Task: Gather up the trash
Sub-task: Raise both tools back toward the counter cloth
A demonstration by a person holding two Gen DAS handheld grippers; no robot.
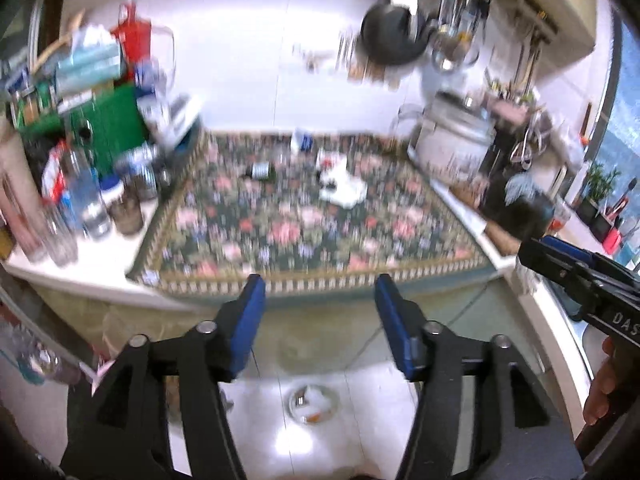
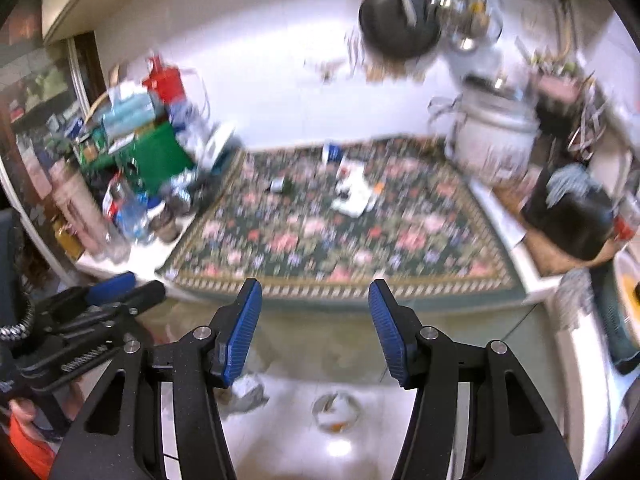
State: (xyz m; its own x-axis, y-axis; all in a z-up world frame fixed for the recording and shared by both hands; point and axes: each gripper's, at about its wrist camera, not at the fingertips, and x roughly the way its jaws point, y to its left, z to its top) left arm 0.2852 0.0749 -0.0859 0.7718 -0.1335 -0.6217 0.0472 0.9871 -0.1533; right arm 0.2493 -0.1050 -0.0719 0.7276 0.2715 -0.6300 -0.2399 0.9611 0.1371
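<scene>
A floral cloth (image 1: 304, 236) covers the counter ahead. On it lie a crumpled white wrapper (image 1: 340, 186), a small dark can on its side (image 1: 262, 170) and a white and blue cup (image 1: 302, 140). The same wrapper (image 2: 354, 194), can (image 2: 278, 185) and cup (image 2: 332, 152) show in the right wrist view. My left gripper (image 1: 320, 292) hovers before the counter's front edge, open and empty. My right gripper (image 2: 314, 286) is beside it, also open and empty. Below on the floor stands a round bin (image 1: 314, 402) holding scraps.
Bottles and jars (image 1: 92, 200) and a green box (image 1: 108, 128) crowd the counter's left end. A pale pot (image 1: 452, 140) and a black bag (image 1: 520, 208) stand at the right. A black pan (image 1: 394, 34) hangs on the wall. A grey crumpled piece (image 2: 248, 392) lies on the floor.
</scene>
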